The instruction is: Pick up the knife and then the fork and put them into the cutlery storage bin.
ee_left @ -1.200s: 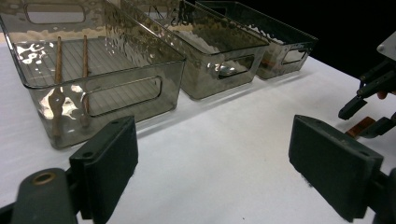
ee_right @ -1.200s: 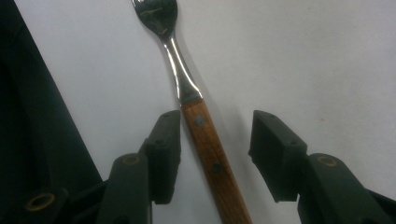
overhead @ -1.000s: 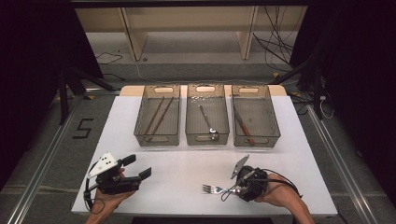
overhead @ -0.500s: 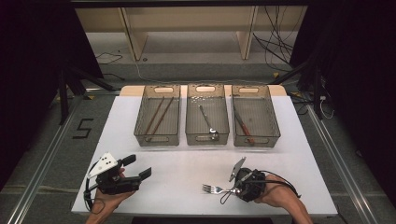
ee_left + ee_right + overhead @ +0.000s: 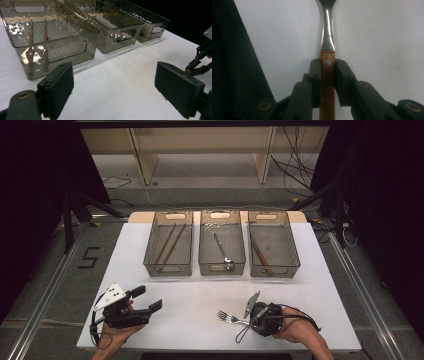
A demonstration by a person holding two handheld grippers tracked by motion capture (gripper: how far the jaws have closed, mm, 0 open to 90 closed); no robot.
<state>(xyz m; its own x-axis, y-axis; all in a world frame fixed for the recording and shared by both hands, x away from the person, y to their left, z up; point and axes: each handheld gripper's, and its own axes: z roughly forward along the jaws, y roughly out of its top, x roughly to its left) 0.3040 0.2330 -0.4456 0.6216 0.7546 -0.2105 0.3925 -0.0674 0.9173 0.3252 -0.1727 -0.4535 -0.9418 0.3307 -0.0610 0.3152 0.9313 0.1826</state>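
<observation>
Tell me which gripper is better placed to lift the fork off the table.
Right. The right gripper has just closed on the fork, its wooden handle between the jaws. The left gripper sits open, well away from it.

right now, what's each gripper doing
left tongs: open, holding nothing.
right tongs: just closed, shut on the fork by its wooden handle.

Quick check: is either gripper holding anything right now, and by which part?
The right gripper, whose jaws have just been closing, clamps the fork by its wooden handle, just below the metal neck. The left gripper is open, holding nothing.
</observation>
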